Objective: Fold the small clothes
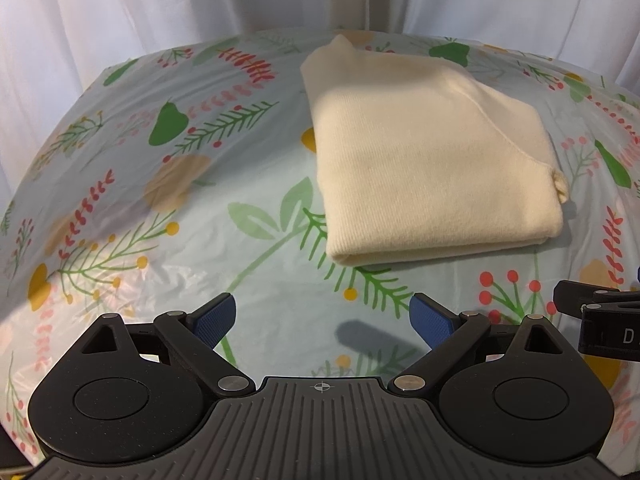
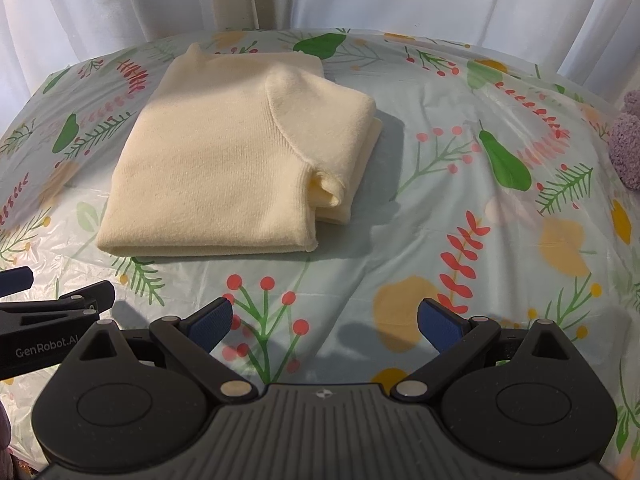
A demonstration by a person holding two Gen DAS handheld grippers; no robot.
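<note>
A cream knit sweater point(image 1: 424, 160) lies folded into a compact rectangle on the floral tablecloth point(image 1: 160, 208); it also shows in the right wrist view point(image 2: 224, 160), with a sleeve opening at its right side. My left gripper point(image 1: 323, 320) is open and empty, held above the cloth just in front of the sweater's near edge. My right gripper point(image 2: 325, 322) is open and empty, in front of and right of the sweater. Each gripper's side shows at the edge of the other's view.
White curtains point(image 1: 160, 8) hang behind the table's far edge. A fuzzy lilac item point(image 2: 628, 140) sits at the table's right edge. The tablecloth point(image 2: 460, 200) has shallow wrinkles.
</note>
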